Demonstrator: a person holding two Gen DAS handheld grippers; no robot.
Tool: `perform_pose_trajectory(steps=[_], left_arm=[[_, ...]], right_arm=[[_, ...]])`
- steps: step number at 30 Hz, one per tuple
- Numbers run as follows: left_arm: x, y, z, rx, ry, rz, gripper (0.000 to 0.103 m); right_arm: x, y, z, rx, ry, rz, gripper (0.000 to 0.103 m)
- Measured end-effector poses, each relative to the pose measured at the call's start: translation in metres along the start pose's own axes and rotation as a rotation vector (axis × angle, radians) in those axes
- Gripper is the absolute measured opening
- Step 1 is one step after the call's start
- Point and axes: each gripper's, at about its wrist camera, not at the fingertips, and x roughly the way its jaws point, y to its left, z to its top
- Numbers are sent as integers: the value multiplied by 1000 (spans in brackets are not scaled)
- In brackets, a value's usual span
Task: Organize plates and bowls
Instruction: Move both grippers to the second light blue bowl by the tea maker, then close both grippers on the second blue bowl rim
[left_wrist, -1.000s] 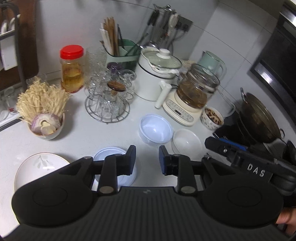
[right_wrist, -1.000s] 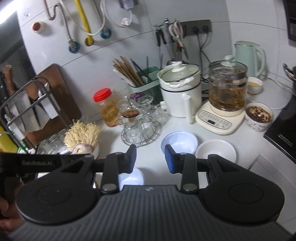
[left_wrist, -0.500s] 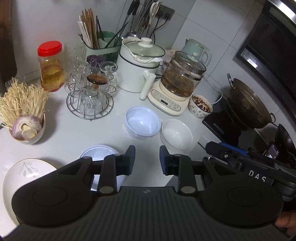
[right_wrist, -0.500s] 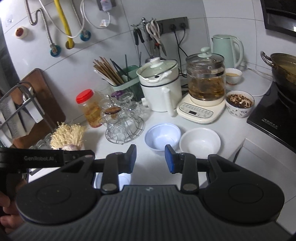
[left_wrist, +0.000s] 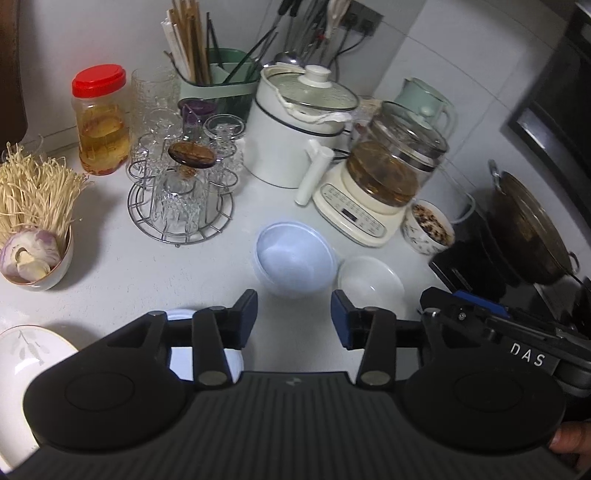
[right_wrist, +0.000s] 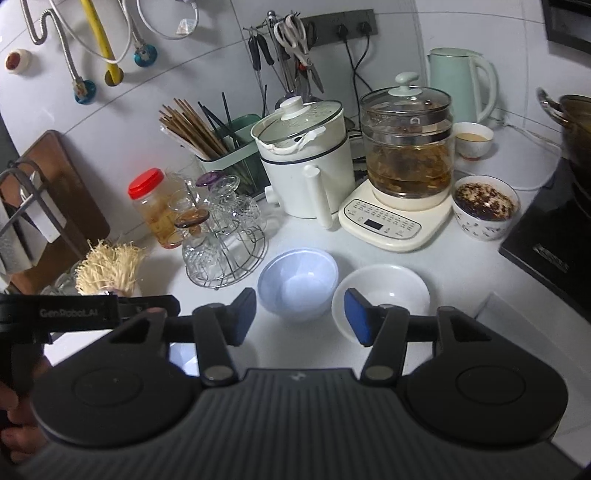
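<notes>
Both claws hang over the white counter (left_wrist: 110, 273) with nothing between their pads. The left claw (left_wrist: 294, 317) has just been spreading its jaws, and so has the right claw (right_wrist: 300, 316); both stand apart now. Just ahead of them a pale blue bowl (left_wrist: 295, 258) and a white bowl (left_wrist: 370, 282) sit side by side, close enough that they may be touching. Under the left claw lies a small blue-white dish (left_wrist: 177, 317), mostly hidden, and a leaf-patterned plate (left_wrist: 26, 350) rests at the counter's near left edge.
</notes>
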Motion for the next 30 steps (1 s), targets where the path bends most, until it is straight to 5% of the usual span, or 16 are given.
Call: perform_pose_trajectory(steps=[4, 8, 13, 22, 26, 30], left_arm=[[23, -2, 12, -38, -4, 38, 62], [50, 0, 23, -97, 13, 61, 64], [84, 4, 30, -156, 46, 81, 64], [139, 18, 26, -201, 81, 113, 63], [154, 26, 27, -211, 77, 124, 62], [163, 31, 30, -221, 74, 129, 50]], right_arm=[[25, -14, 18, -18, 31, 26, 60], [52, -27, 35, -30, 65, 62, 87], [86, -39, 53, -68, 122, 102, 87], [152, -51, 53, -100, 190, 180, 86], [173, -46, 48, -114, 229, 204, 71], [189, -42, 45, -128, 255, 203, 56]])
